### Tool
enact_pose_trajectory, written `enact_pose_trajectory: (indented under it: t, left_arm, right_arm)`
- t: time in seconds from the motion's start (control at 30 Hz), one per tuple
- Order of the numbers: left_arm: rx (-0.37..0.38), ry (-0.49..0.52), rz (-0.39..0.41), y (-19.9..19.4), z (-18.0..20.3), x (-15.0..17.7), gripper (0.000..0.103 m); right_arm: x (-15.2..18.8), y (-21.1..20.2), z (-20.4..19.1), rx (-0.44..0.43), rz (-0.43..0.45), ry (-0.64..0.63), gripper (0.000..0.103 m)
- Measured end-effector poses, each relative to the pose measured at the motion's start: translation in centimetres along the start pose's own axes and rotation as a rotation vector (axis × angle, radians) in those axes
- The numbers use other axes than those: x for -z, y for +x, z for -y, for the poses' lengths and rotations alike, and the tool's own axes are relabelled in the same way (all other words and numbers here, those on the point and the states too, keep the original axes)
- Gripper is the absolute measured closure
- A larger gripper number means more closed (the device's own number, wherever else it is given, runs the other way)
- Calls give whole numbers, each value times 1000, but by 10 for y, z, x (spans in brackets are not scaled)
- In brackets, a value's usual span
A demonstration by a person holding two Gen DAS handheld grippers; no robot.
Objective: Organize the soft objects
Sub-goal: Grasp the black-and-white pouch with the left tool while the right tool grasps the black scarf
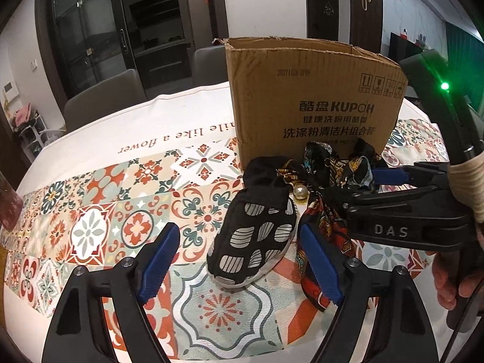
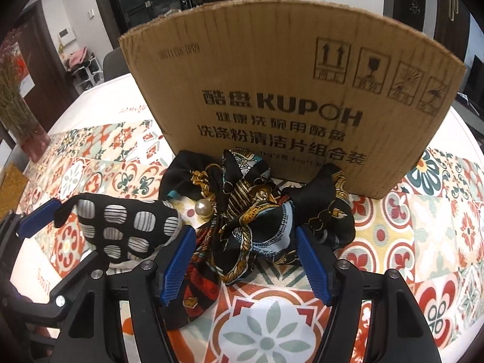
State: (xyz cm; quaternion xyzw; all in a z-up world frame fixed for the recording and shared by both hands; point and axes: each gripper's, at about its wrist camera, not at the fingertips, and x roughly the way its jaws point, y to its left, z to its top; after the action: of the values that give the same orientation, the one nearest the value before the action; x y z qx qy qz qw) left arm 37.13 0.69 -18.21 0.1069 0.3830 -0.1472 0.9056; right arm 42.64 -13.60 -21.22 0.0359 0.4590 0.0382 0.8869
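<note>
- A round table covered in a white cloth with a wide band of red, orange and green patterned tiles [image 1: 99, 211] [image 2: 423, 227] fills both views.
- A tall brown corrugated cardboard box printed with "KUPOH" and Chinese text [image 1: 308, 96] [image 2: 284, 90] stands upright on the cloth, towards the far side of the table. Its top is open.
- A crumpled black silky scarf with gold, blue and red print [image 1: 335, 175] [image 2: 251, 211] lies heaped on the cloth, touching the foot of the box.
- A small black soft shoe with silver-grey striped oval patches and a pale sole [image 1: 257, 236] [image 2: 127, 230] lies on its side just left of the scarf, touching it.
- The left gripper [image 1: 242, 260], black with blue ribbed pads, has its fingers spread wide, one on each side of the shoe, not closed on it.
- The right gripper [image 2: 245, 260] [image 1: 390, 178], of the same build, is also spread wide, its fingers either side of the scarf heap and gripping nothing.
- A single cream pearl bead [image 1: 300, 193] [image 2: 203, 208] rests on the cloth between shoe and scarf.
</note>
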Motion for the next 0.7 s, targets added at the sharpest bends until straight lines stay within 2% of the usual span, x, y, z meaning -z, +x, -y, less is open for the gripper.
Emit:
enact_pose_trajectory:
  t: [0.27, 0.57, 0.63, 0.7]
  left_arm:
    - [33, -14, -10, 14, -2, 0, 27]
    - [77, -36, -39, 28, -6, 1, 44]
    - [77, -39, -43, 31, -6, 3, 44]
    - [72, -38, -43, 33, -6, 4, 50]
  right_arm:
    - [-3, 23, -7, 0, -34, -32, 35]
    - [-4, 41, -15, 22, -40, -51, 35]
    - [-4, 43, -19, 34, -36, -69, 35]
    - [-3, 45, -23, 41, -35, -80, 35]
